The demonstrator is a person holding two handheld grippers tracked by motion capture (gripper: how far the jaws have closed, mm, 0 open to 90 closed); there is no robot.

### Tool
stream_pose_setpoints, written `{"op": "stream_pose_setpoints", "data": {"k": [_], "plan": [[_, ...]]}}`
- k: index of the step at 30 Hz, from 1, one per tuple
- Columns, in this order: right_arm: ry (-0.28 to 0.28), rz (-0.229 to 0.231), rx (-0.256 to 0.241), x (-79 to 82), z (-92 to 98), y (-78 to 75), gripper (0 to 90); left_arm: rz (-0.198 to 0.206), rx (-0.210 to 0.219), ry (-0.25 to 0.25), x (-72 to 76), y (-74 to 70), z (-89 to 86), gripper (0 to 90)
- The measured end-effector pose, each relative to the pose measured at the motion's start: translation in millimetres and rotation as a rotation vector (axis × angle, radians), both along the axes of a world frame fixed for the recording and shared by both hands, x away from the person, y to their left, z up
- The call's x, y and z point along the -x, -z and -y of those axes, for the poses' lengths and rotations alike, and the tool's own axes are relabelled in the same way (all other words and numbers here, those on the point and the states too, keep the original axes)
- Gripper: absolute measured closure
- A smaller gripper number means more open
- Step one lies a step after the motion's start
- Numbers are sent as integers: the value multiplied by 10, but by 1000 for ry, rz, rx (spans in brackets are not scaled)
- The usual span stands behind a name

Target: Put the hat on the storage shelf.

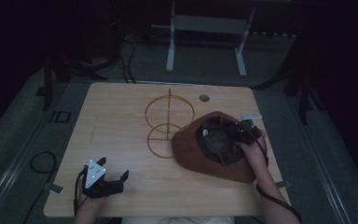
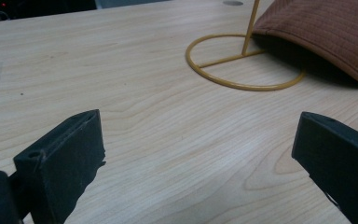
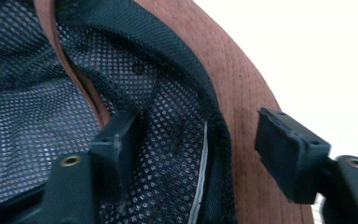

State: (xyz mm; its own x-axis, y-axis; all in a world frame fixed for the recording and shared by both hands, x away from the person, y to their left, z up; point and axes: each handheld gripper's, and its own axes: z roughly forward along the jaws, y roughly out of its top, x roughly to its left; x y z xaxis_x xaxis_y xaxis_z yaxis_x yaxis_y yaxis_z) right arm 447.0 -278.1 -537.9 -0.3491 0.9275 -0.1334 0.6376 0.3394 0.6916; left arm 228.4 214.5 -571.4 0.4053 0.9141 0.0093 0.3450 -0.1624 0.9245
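Right gripper jaws wide, straddling brown hat rim over mesh lining, no readable label; left gripper wide, hat stand ahead.

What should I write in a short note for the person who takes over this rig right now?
Right gripper: open, jaws straddling the rim of the brown hat, one jaw inside against the mesh lining, one outside over the brim; not yet closed.
Left gripper: open, holding nothing, low over the near left of the table.
Hat: upside down, its edge lying over the base ring of the yellow wire stand.
Done: right gripper placed at the rim.
Left, probably: close on the rim, lift the hat, set it on the stand.
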Motion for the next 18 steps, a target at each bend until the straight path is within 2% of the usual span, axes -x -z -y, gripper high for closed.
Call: {"op": "stream_pose_setpoints", "data": {"k": [1,3,6,7,8,11,12,14,18], "plan": [[-3,-5,14,-5,-11,12,338,-4,3,4,-3,1,0,30],[-17,-9,44,-8,-47,46,408,-7,-2,0,-5,4,0,30],[2,8,89,-3,-96,80,476,-14,0,2,-5,6,-6,30],[2,8,89,-3,-96,80,476,-14,0,2,-5,6,-6,30],[24,13,114,-8,-114,101,569,-16,1,1,-6,7,-5,33],[51,19,129,-15,-118,103,680,-15,2,0,-5,5,-3,48],[58,29,130,-11,-110,97,724,-11,1,-4,-2,4,-4,48],[75,68,83,19,-69,69,804,-8,2,-11,-1,-1,-13,48],[87,113,55,81,-30,8,830,-10,13,-15,-4,0,-25,51]]}}
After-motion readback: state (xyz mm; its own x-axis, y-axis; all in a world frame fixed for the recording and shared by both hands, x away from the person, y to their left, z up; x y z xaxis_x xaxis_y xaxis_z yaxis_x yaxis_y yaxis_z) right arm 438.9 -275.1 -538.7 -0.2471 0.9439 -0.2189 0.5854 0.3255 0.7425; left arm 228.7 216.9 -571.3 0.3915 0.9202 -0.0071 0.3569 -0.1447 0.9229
